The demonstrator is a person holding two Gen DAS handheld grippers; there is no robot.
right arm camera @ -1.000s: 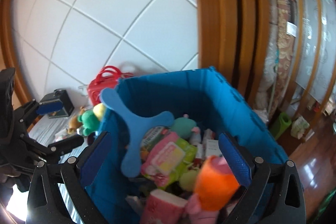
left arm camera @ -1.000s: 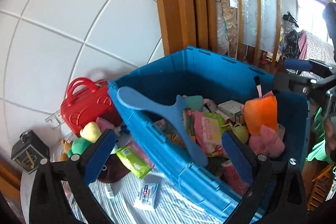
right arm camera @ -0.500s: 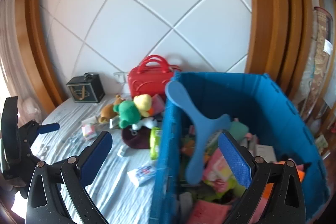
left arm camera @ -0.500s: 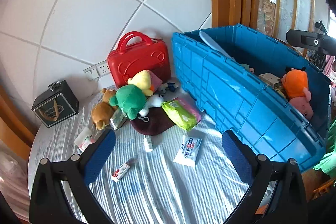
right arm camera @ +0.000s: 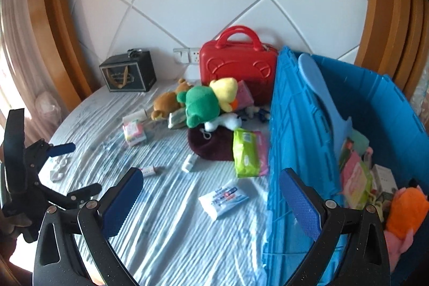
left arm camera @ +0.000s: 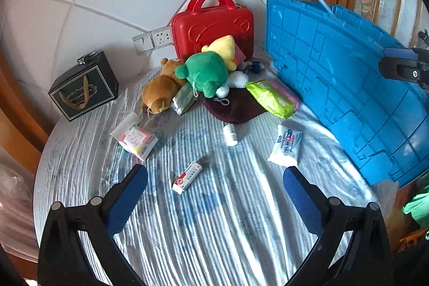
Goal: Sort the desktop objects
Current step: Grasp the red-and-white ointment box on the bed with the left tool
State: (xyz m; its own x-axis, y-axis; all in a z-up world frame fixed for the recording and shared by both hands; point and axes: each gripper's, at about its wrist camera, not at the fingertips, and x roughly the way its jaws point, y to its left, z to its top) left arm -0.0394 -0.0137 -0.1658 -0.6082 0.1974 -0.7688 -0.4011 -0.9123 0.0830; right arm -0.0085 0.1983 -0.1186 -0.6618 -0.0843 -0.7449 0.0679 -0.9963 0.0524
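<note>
Both grippers, left [left arm camera: 214,178] and right [right arm camera: 211,178], hang spread and empty; soft green plush frog [left arm camera: 205,73] slumps before the glossy red plastic case [left arm camera: 214,26]

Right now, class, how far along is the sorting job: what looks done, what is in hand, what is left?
Done: several items, including an orange plush and packets, already lie in the blue crate. In hand: nothing; the left gripper and right gripper are both open and empty. Left: the green plush, brown bear, green wipes pack, white tissue pack and small red-and-white box remain on the table.
</note>
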